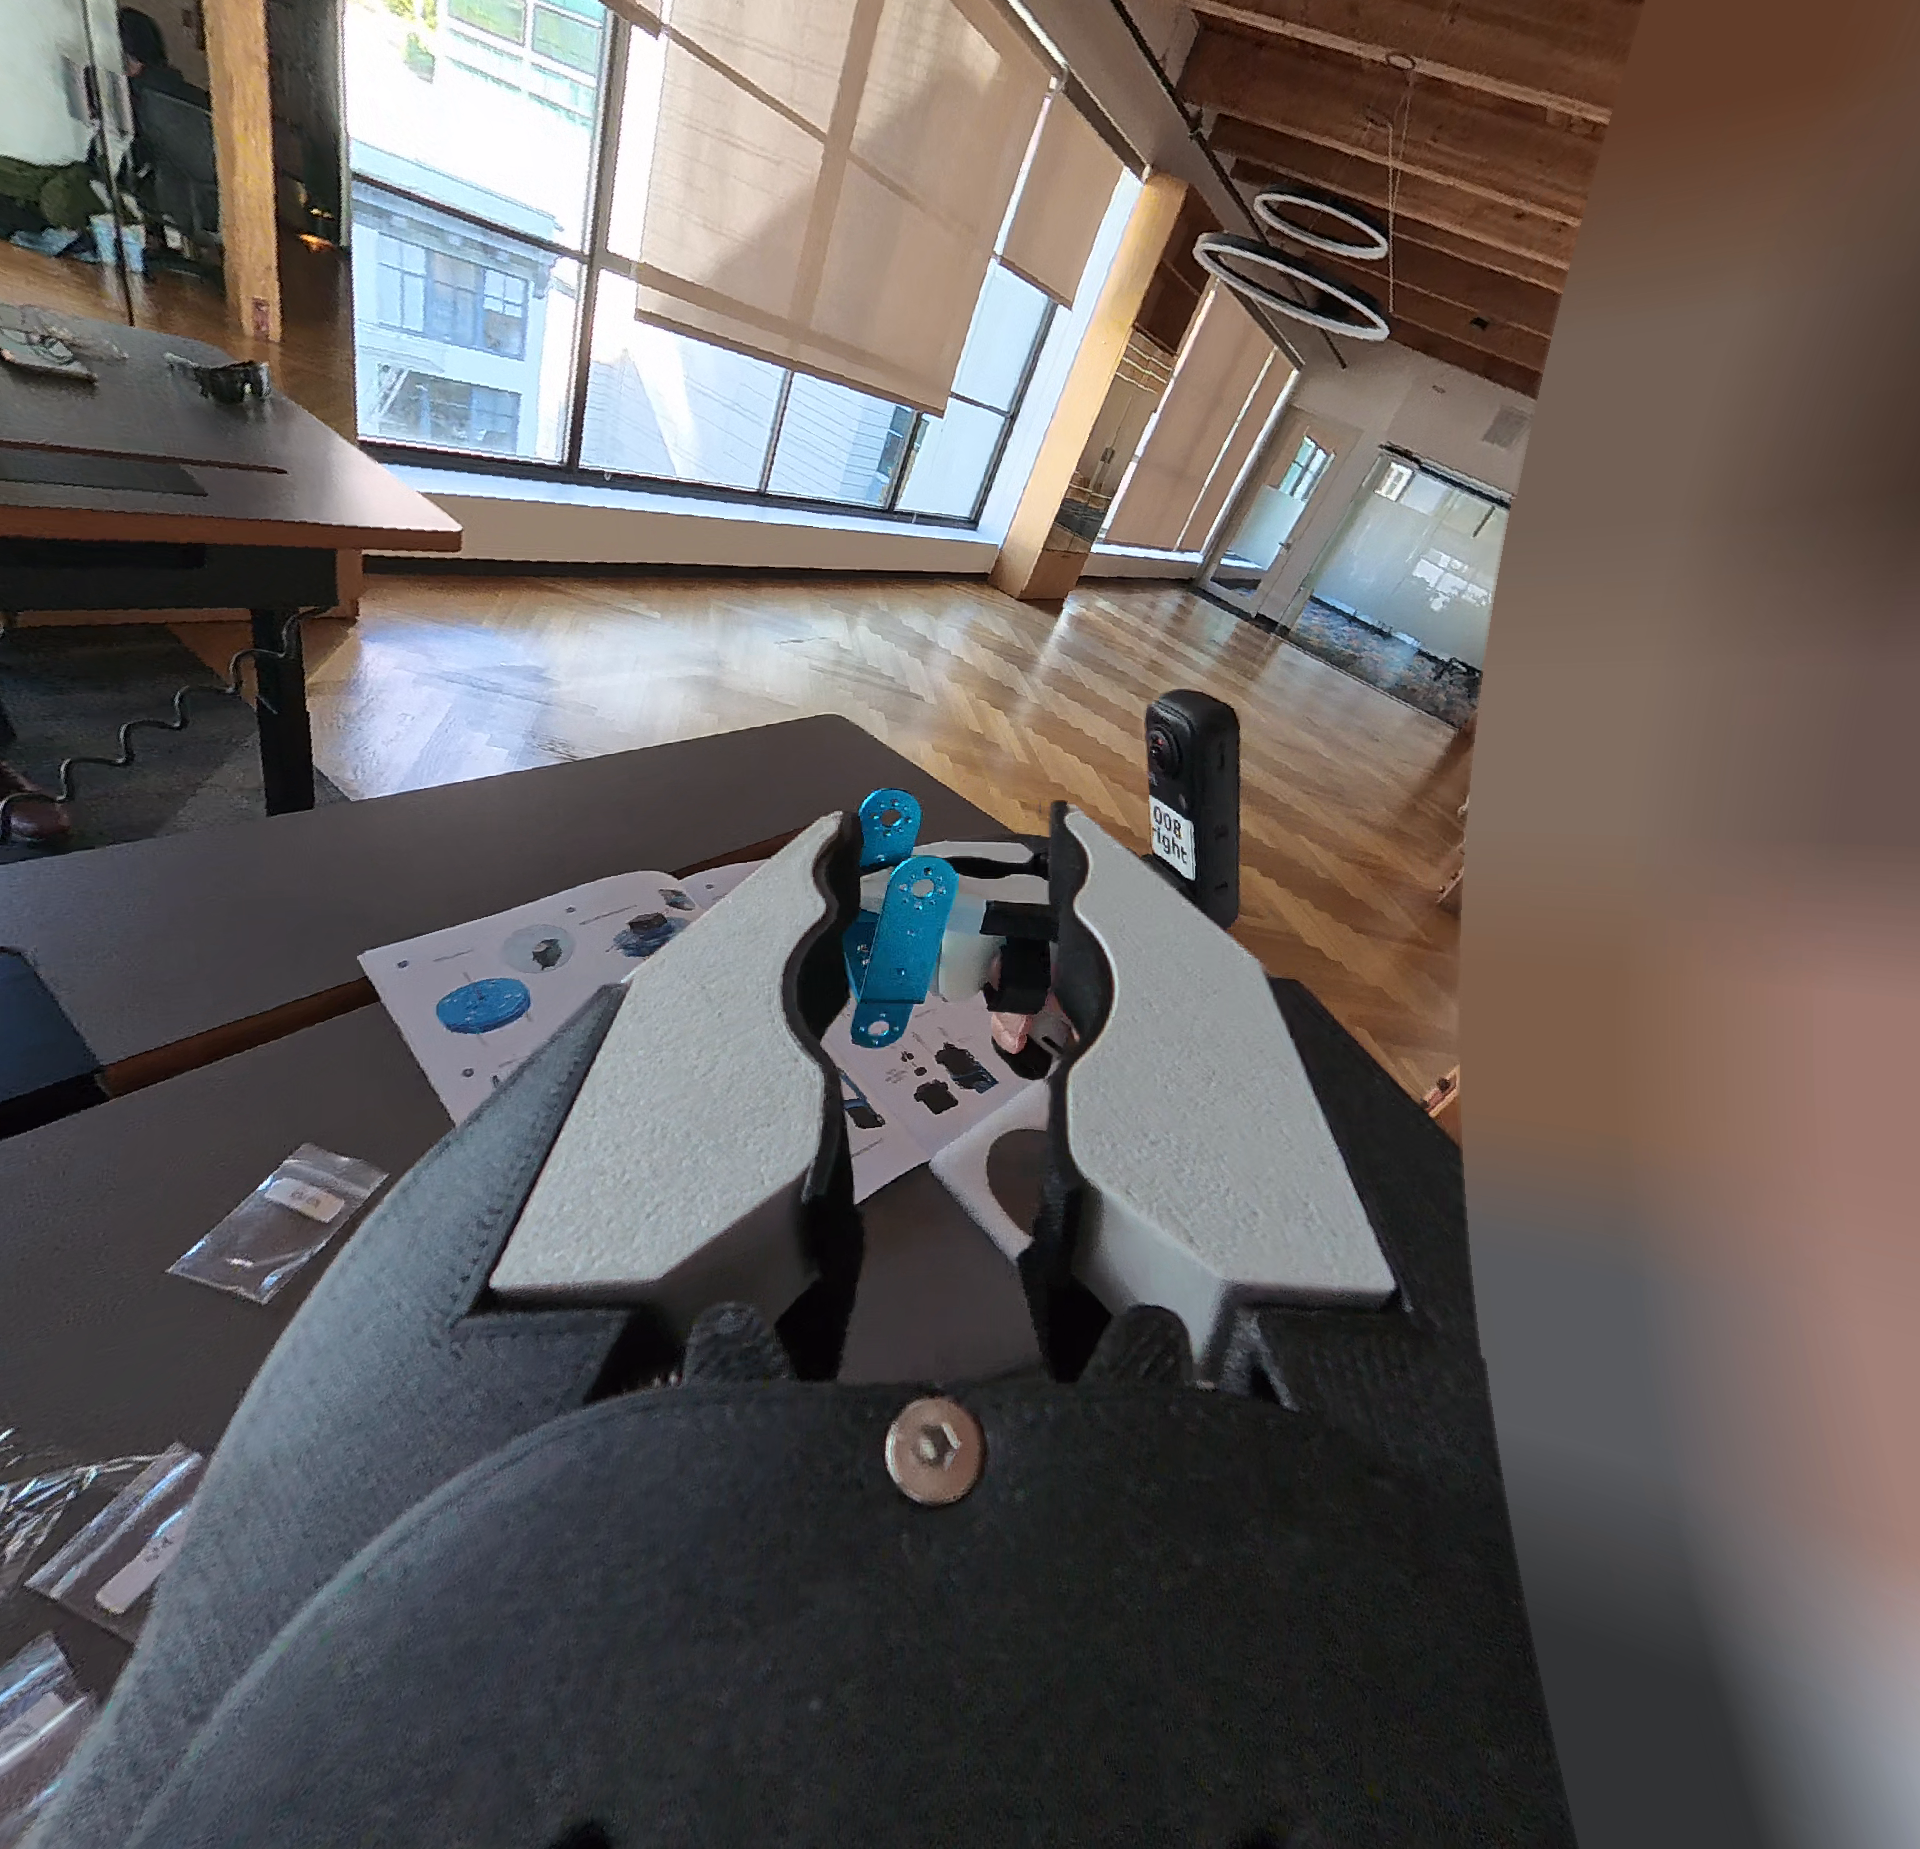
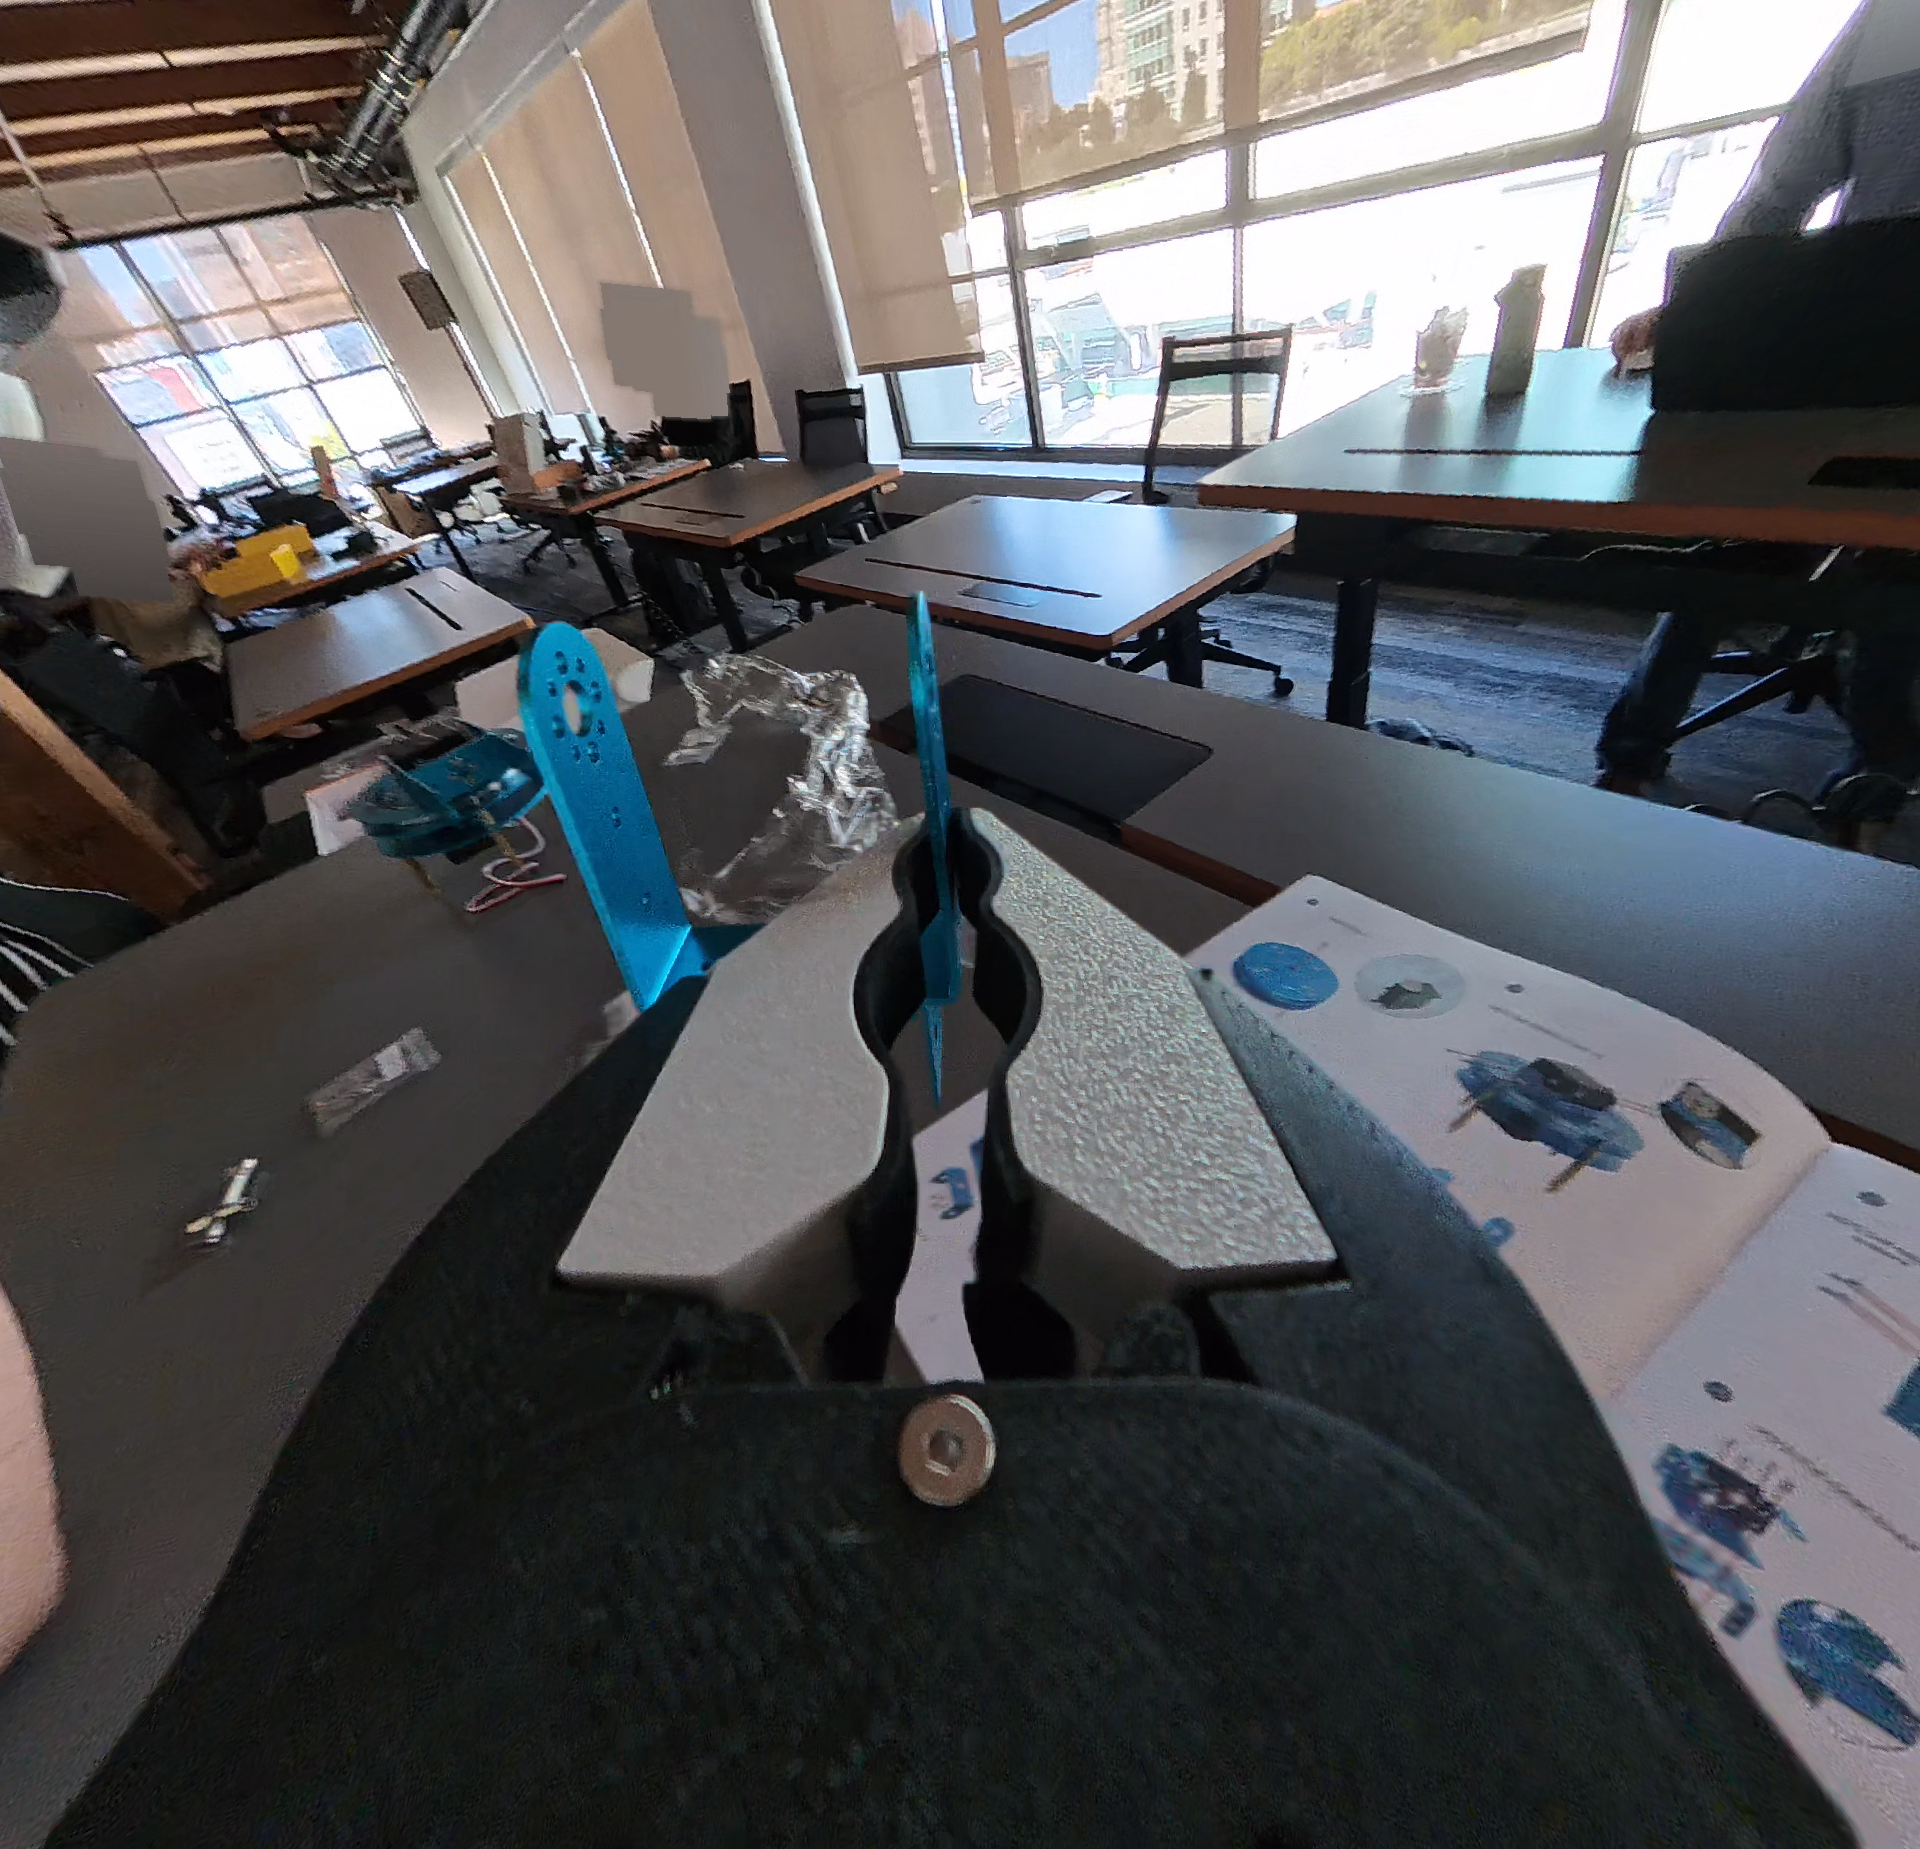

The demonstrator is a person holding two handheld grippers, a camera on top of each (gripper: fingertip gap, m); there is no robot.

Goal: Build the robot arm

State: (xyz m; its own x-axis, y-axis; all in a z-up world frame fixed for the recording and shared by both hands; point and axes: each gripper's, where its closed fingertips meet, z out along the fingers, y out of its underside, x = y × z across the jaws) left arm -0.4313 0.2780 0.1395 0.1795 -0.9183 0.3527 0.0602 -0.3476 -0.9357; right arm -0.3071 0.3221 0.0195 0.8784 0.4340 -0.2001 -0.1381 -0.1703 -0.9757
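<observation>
**Blue bracket pinched in my right claw, left claw spread before it**

On my far left lies a small clear plastic bag (image 1: 278, 1223) on the dark grey tabletop (image 1: 208, 926); just right of it a white printed instruction sheet with blue part pictures (image 1: 540, 978) spreads flat under my left claw (image 1: 951, 864); that claw stands spread, its two grey textured fingers (image 1: 717, 1051) well apart with nothing between them; through the gap I see the blue anodised metal U-shaped bracket with drilled holes (image 1: 906, 942) held up above the sheet by my other claw; beside it, further right, stands the black stick-shaped camera with a white sticker (image 1: 1193, 802) of that other tool.

From my right side, going left to right: a small metal screw piece (image 2: 220, 1205) and a clear packet (image 2: 374, 1077) lie on the tabletop (image 2: 260, 968); behind them sits a blue metal assembly with thin red and white wires (image 2: 447, 797); then crumpled clear plastic wrap (image 2: 800, 760); then my right claw (image 2: 940, 854), pressed together on one thin upright arm of the bracket (image 2: 592, 802), whose other arm stands to the left of my fingers (image 2: 1122, 1072); the instruction sheet (image 2: 1558, 1124) lies at right.
</observation>
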